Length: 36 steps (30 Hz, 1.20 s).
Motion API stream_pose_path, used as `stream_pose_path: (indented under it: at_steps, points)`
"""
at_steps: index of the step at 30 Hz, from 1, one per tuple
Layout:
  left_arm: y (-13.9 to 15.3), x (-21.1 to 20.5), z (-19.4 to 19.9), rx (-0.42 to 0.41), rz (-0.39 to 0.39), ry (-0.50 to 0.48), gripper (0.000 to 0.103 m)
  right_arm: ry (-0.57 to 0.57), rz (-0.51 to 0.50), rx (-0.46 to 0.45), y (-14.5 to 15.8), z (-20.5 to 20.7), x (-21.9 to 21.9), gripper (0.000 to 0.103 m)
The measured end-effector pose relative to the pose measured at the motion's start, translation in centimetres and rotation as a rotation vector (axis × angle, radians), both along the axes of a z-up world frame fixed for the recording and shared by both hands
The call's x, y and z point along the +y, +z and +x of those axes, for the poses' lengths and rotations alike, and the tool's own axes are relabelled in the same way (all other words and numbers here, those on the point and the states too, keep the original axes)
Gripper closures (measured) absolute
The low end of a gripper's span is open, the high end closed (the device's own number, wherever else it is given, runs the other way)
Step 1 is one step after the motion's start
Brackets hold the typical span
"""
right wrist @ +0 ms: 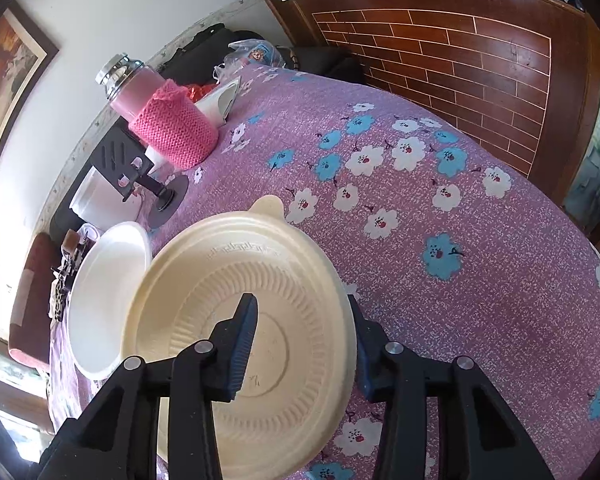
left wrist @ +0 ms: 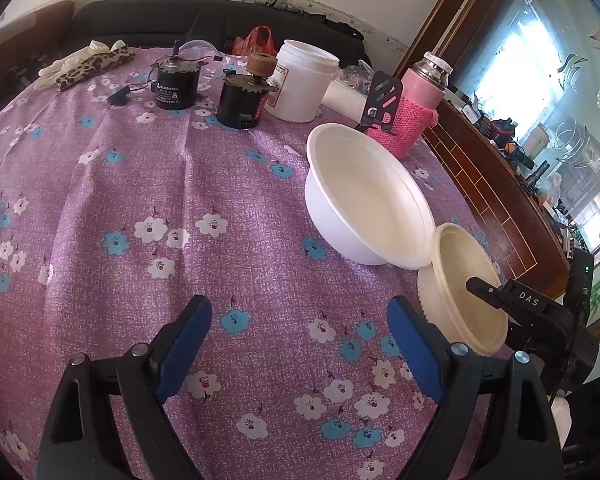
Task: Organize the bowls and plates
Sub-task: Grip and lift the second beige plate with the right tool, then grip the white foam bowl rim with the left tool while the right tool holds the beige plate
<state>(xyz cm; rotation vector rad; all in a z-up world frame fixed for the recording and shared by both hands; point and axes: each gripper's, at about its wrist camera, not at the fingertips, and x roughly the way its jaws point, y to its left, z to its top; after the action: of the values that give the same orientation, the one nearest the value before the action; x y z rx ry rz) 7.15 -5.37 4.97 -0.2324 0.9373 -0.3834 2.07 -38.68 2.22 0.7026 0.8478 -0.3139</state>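
Straddling the wall of the cream bowl [right wrist: 236,308], the right tool [right wrist: 304,344] has one finger [right wrist: 242,344] inside the bowl and the other outside its rim; pads look close but whether they press on the wall, cannot tell. Cream bowl has ribbed sides and a small tab on its far rim, sits on the counter [left wrist: 180,208] with the purple flowered cloth, its rim touching the white bowl [left wrist: 364,200]. White bowl stands upright, just in front of the pink knit-sleeved bottle [left wrist: 414,100]. Left tool [left wrist: 300,344] hovers over bare cloth, jaws wide apart, nothing between them, cream bowl just beside its right finger. Far back on the counter: white tub [left wrist: 302,80] and two black motors [left wrist: 242,94].
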Motion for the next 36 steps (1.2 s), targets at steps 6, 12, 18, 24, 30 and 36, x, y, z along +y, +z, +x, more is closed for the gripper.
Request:
stream_pose_path:
  at_steps: [6,12,18,24,30,36]
  points:
    - [-0.1,0.4,0.3,0.008,-0.007,0.009,0.015,0.024,-0.019,0.01,-0.1,0.4,0.8,0.06]
    - [-0.5,0.9,0.7,0.022,-0.014,0.027,0.015,0.131,-0.049,0.0,0.4,0.9,2.9,0.086]
    - [-0.6,1.7,1.1,0.03,-0.031,0.051,0.015,0.309,0.021,-0.075,1.1,1.3,5.1,0.086]
    - [-0.5,3.7,2.0,0.031,-0.058,0.105,0.015,0.447,-0.144,-0.046,3.1,0.1,8.0,0.08]
    - [-0.3,6.3,3.6,0.044,-0.113,0.189,0.015,0.378,-0.097,-0.06,5.3,-1.2,6.7,0.056]
    - [-0.5,5.4,6.8,0.123,-0.162,0.156,0.015,0.426,-0.08,-0.027,7.0,5.2,6.9,0.056]
